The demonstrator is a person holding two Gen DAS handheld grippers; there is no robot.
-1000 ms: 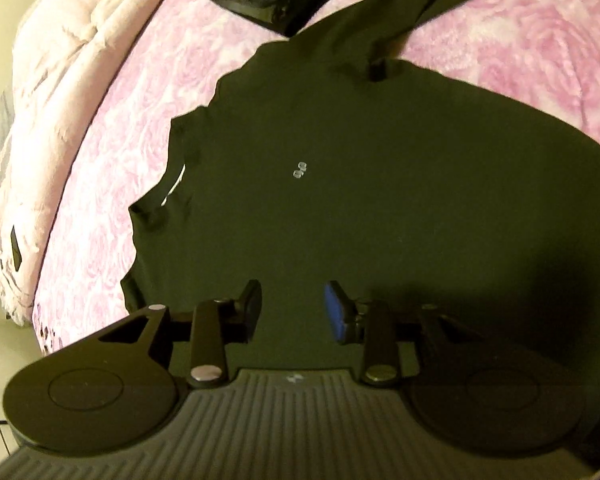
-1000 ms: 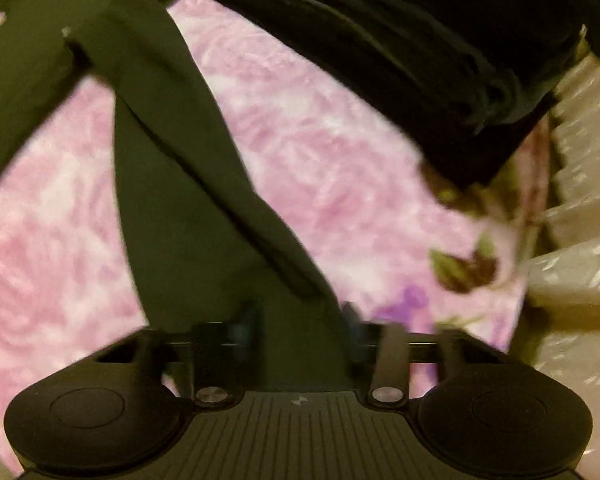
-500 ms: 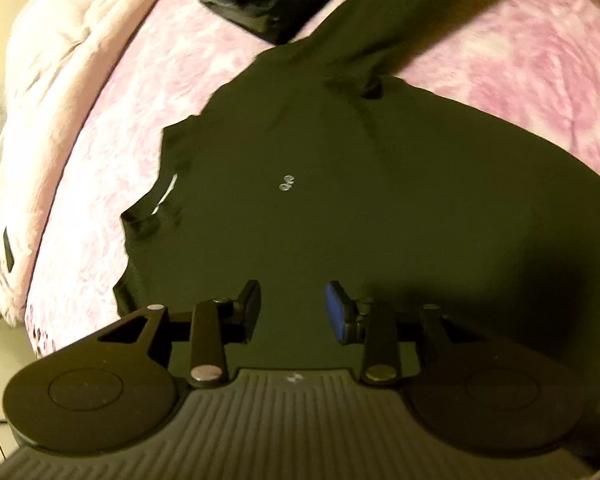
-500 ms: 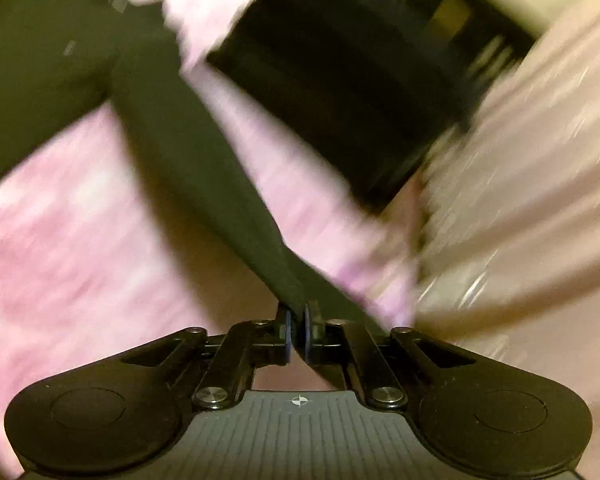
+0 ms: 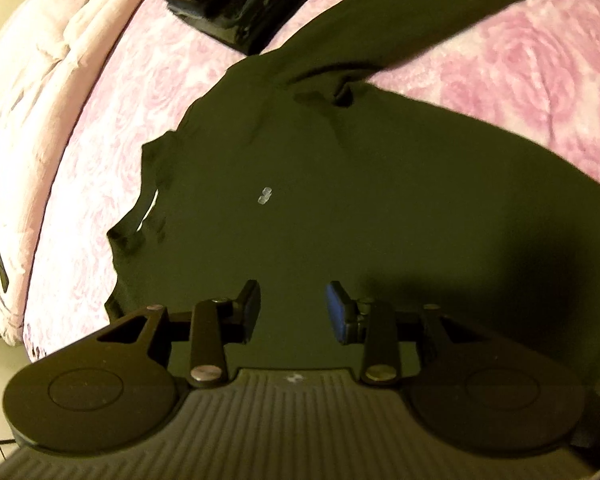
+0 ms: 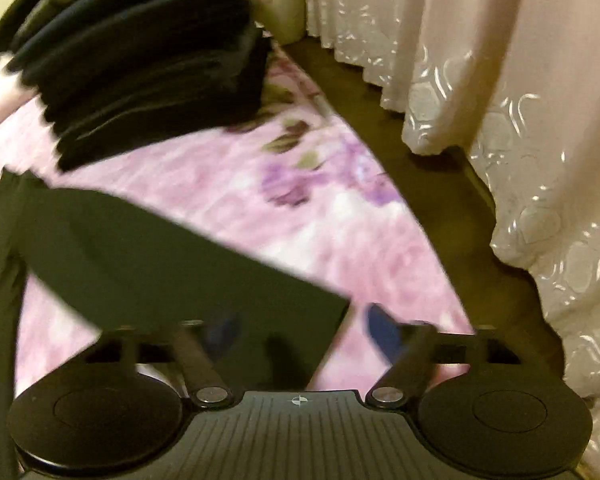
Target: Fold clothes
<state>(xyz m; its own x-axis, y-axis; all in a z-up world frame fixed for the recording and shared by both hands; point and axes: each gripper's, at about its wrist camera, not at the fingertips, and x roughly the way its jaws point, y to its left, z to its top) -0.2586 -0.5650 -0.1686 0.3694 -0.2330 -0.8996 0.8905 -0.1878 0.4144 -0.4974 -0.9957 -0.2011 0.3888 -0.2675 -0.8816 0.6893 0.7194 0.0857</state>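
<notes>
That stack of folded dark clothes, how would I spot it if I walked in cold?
Start at the bed with the pink rose-patterned blanket. At its far end, near the pale patterned curtain, sits the stack of folded dark clothes. Unlike the dark green shirt spread flat with one sleeve stretched out, it is a thick, layered, nearly black pile.

My left gripper (image 5: 293,309) is showing black arms and blue pads over the dark olive-green shirt (image 5: 360,208), which is carrying one small white mark (image 5: 265,195) on its chest. The bedspread (image 5: 520,64) under it is glowing pink with a rose pattern, and a pale pink quilt (image 5: 32,92) is lying along its edge. My right gripper (image 6: 300,332), black with blue pads too, is facing the shirt's green sleeve (image 6: 172,264), a stack of black folded clothes (image 6: 148,64), and a cream curtain (image 6: 500,80) shimmering with silvery ring patterns.
</notes>
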